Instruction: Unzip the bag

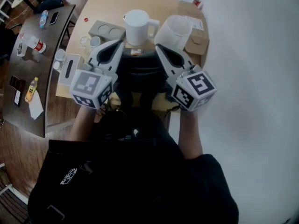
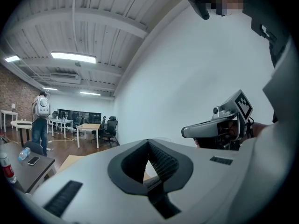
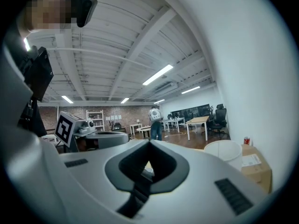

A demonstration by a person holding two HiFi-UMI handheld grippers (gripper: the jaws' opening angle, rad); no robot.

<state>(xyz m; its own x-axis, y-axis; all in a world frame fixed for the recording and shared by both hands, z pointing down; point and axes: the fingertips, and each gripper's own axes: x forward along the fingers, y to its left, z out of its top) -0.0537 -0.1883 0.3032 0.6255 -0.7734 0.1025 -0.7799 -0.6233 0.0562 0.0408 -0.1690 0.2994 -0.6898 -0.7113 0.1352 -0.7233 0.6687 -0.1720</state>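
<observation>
Head view: we hold both claws over the near edge of the desk (image 1: pixel 103 8), the left claw (image 1: pixel 119 45) and right claw (image 1: pixel 159 48) each clenched on nothing. A dark shape we take for the bag (image 1: pixel 140 73) lies between and below them, untouched. No zip shows, so unzipping seems not begun. A white jug (image 1: pixel 138 24) and white tub (image 1: pixel 175 29) crowd the far side, and a wall (image 1: pixel 252 55) closes the right.

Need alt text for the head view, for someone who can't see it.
The left gripper and right gripper, both shut and empty, point forward, flanking a dark bag on a wooden table. A white pitcher stands beyond the bag.
</observation>
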